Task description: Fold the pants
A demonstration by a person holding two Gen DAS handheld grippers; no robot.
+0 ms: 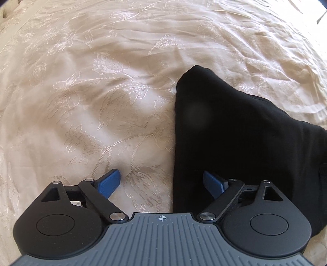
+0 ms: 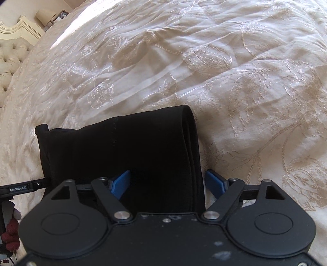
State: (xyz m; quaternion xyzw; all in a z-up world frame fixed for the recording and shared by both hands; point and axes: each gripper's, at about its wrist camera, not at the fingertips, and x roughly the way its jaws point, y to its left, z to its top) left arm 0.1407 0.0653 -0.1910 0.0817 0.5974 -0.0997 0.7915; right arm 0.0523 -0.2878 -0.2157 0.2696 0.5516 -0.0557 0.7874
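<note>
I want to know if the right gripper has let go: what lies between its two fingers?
In the right wrist view, the folded edge of the black pants lies between the open right gripper fingers, on the bedspread; neither finger visibly presses on it.

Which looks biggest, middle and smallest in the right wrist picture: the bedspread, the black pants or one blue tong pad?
1. The bedspread fills most of the picture.
2. The black pants, folded, come next.
3. The blue tong pad is smallest, even though it sits nearest the camera.

Folded pants (image 2: 122,147) on bedspread (image 2: 224,81), headboard (image 2: 12,53) far left, prob lamp (image 2: 46,17) behind
</note>
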